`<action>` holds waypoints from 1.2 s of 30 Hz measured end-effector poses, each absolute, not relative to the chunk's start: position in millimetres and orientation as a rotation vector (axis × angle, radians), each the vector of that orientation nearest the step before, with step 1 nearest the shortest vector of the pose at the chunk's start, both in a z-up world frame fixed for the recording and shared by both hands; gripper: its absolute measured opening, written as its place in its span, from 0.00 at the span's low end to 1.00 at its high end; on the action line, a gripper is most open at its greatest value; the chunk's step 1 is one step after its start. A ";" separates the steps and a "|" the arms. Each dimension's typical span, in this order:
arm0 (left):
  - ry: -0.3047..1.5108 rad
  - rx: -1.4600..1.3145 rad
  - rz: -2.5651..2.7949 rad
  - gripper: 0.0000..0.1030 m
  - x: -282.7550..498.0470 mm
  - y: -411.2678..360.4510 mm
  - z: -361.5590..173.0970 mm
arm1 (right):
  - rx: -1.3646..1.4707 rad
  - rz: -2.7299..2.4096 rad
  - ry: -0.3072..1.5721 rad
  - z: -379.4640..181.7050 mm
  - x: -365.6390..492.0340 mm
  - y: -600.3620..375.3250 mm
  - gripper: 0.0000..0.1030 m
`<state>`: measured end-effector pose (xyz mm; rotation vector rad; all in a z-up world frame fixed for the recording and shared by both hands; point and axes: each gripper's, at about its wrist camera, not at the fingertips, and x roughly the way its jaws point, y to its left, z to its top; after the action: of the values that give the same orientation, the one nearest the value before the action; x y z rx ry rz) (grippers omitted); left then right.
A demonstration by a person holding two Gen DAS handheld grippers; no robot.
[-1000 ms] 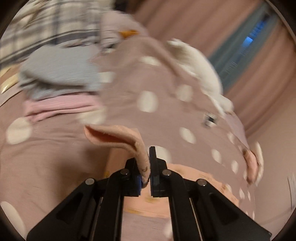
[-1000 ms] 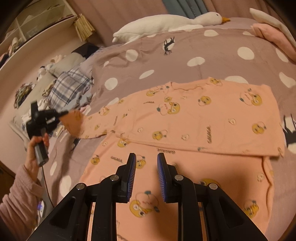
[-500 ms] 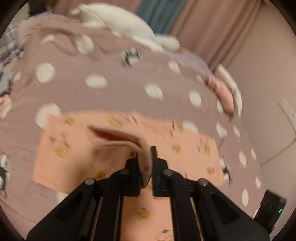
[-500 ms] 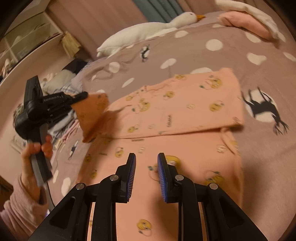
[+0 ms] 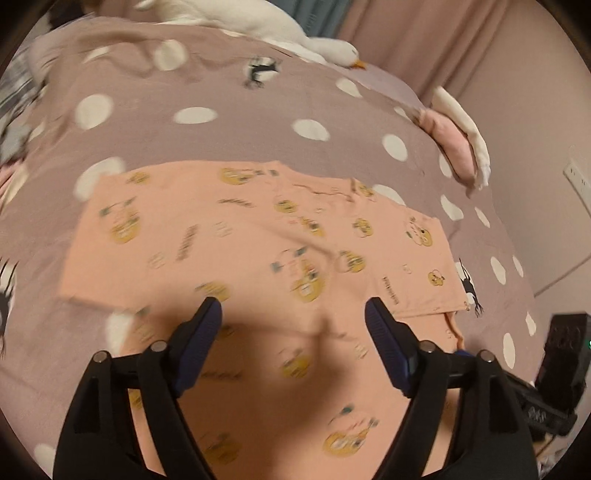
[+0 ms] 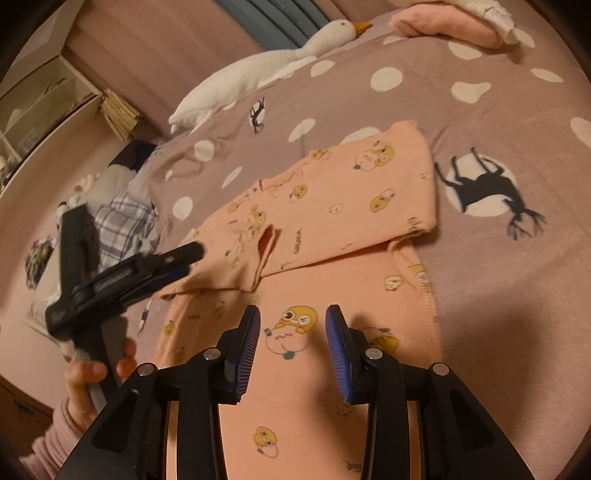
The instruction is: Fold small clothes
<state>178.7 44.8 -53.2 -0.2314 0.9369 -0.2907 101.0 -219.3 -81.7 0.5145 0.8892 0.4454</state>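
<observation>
A peach top point(image 5: 258, 240) printed with yellow chicks lies flat on the bed, one sleeve point(image 6: 332, 206) folded across its body. My left gripper point(image 5: 293, 310) hovers just above the cloth. Its jaws are opening wide and nothing is between them. In the right wrist view the left gripper point(image 6: 190, 260) shows side-on at the sleeve's loose cuff point(image 6: 266, 251), held by a hand in a pink sleeve. My right gripper point(image 6: 293, 317) hangs over the lower body of the top. Its jaws are opening too, parted by a moderate gap, with no cloth between the pads.
The mauve dotted bed cover point(image 6: 480, 147) carries a white plush goose point(image 6: 258, 70) at the far side and folded pink clothes point(image 6: 443, 22) at the far right. Plaid clothes point(image 6: 122, 218) are piled at the left by a shelf point(image 6: 37, 103).
The left gripper carried the sleeve rightward over the top's body, then opened and let it go. The right gripper's jaws parted a little wider.
</observation>
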 end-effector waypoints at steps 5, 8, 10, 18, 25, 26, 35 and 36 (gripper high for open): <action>0.939 -0.250 -0.226 0.78 145.0 82.0 -60.1 | 0.468 0.491 0.918 -80.3 130.2 -188.2 0.36; 0.926 -0.266 -0.200 0.78 127.6 99.0 -60.8 | 0.462 0.511 0.932 -81.1 155.8 -171.3 0.36; 0.914 -0.277 -0.190 0.78 117.2 108.6 -60.5 | 0.434 0.500 0.945 -83.6 172.1 -161.0 0.36; 0.890 -0.346 -0.181 0.79 97.7 133.7 -61.2 | 0.430 0.472 0.997 -100.4 202.7 -136.0 0.36; 0.897 -0.390 -0.156 0.79 95.6 148.8 -67.3 | 0.329 0.504 0.888 -63.3 191.2 -127.6 0.09; 0.897 -0.391 -0.154 0.79 95.0 149.8 -67.6 | 0.351 0.511 0.859 -53.9 190.4 -134.0 0.08; 0.900 -0.398 -0.165 0.79 100.2 147.4 -66.8 | 0.409 0.336 0.844 -36.0 198.8 -211.9 0.09; 0.906 -0.389 -0.165 0.79 103.3 145.3 -66.2 | 0.411 0.319 0.875 -44.0 201.8 -215.8 0.09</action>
<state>103.3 145.3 -66.2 -0.3894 0.9057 -0.1650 201.8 -215.8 -44.0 0.4115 0.8748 0.3193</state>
